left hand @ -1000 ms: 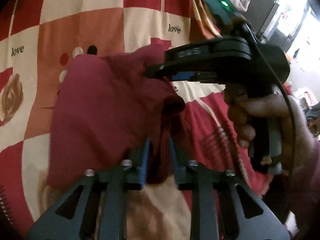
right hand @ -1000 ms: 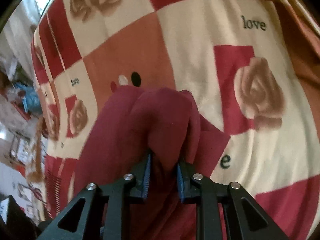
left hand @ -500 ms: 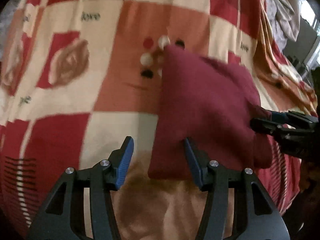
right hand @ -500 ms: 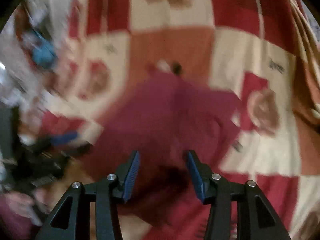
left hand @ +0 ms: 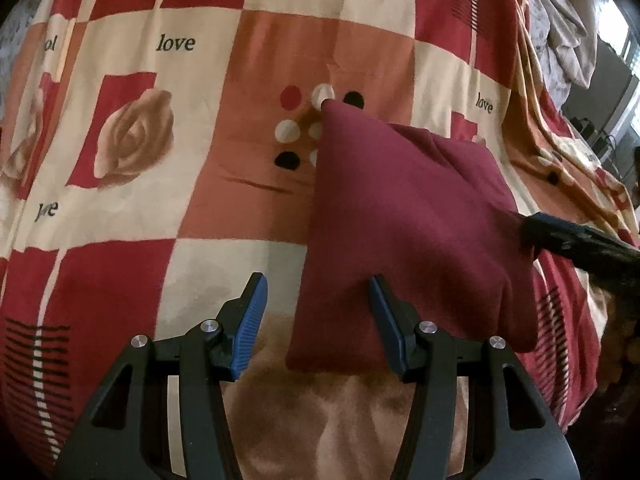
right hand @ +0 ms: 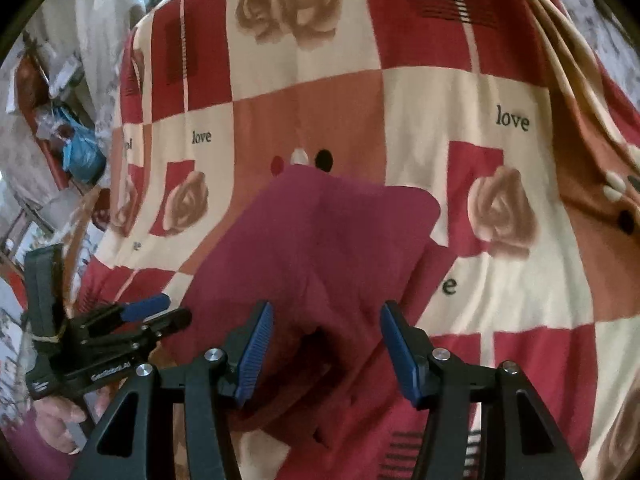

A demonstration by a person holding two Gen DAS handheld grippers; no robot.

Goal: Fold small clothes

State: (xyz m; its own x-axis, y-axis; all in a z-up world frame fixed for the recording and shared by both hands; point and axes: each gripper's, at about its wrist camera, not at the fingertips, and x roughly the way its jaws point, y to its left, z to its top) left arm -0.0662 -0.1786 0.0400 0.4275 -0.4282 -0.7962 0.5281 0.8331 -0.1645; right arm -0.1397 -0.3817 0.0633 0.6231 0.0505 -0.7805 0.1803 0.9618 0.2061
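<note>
A maroon garment (left hand: 408, 220) lies folded into a rough rectangle on the checked rose-print bedspread (left hand: 160, 140). My left gripper (left hand: 316, 300) is open just above the garment's near left corner, and its pads do not touch the cloth. In the right wrist view the garment (right hand: 320, 240) spreads out ahead of my right gripper (right hand: 326, 320). That gripper's jaws are opening over a dark fold of the cloth, without pressing it. The right gripper's dark finger (left hand: 560, 240) shows at the garment's right edge, and the left gripper (right hand: 152, 316) shows at its left.
The bedspread (right hand: 440, 100) covers the whole bed. A heap of pale clothes (left hand: 560, 12) lies at the far right. Beyond the bed's left edge are a blue bag (right hand: 80, 152) and clutter. A person's hand (right hand: 60, 420) holds the left gripper's handle.
Both grippers have let go of the maroon cloth and their jaws have widened. The cloth, bunched and lifted before, now lies flat and folded. The left gripper has drawn away to the garment's left corner.
</note>
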